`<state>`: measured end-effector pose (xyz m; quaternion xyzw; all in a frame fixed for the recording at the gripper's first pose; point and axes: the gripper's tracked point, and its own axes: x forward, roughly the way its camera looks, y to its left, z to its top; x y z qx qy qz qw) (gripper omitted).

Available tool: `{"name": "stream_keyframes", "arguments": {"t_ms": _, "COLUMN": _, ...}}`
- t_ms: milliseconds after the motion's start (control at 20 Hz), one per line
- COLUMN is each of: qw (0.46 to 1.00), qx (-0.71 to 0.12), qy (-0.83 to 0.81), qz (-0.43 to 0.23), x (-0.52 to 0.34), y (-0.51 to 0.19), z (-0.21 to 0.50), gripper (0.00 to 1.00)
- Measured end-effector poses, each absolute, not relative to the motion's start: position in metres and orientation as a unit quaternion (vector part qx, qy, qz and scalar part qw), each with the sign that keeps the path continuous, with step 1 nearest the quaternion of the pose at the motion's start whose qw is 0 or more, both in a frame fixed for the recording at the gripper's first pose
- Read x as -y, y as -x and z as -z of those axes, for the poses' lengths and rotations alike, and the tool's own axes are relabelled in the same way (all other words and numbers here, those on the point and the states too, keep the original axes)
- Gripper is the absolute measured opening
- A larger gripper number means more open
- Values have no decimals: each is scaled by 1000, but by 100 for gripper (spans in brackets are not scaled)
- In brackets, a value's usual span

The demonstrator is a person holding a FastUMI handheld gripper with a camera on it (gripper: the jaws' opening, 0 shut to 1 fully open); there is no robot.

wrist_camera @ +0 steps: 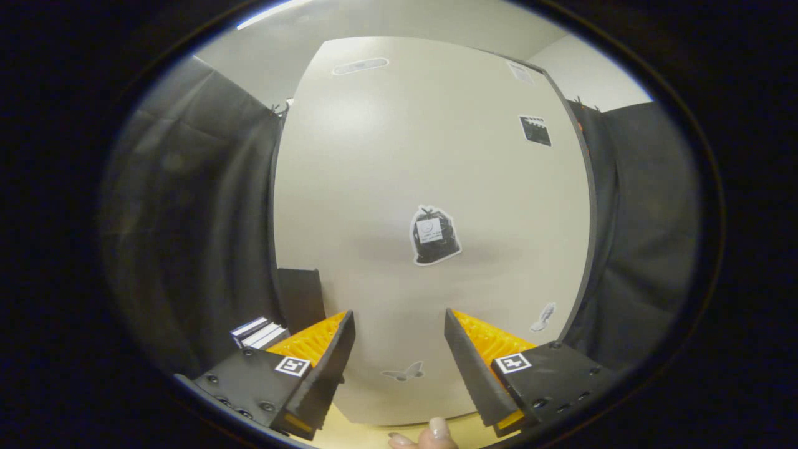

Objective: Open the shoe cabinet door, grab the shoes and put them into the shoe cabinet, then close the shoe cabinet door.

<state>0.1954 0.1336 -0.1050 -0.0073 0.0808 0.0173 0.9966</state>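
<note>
The shoe cabinet's pale beige door stands flat just ahead of me, with several stickers on it, one a black bag sticker. My gripper is open, its fingers spread wide and pointing at the lower part of the door with nothing between them. Whether the fingertips touch the panel I cannot tell. Low beside the left finger lies a black thing with white stripes, perhaps a shoe, partly hidden by the finger.
A dark upright panel stands at the door's lower left edge. Black cloth walls hang on both sides of the cabinet. A person's fingertips show below the fingers, over a light wooden surface.
</note>
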Motion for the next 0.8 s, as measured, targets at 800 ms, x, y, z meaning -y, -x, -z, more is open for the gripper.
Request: {"name": "stream_keyframes", "arguments": {"t_ms": 800, "qw": 997, "qx": -80, "qy": 13, "qz": -3, "x": -137, "y": -196, "z": 106, "gripper": 92}}
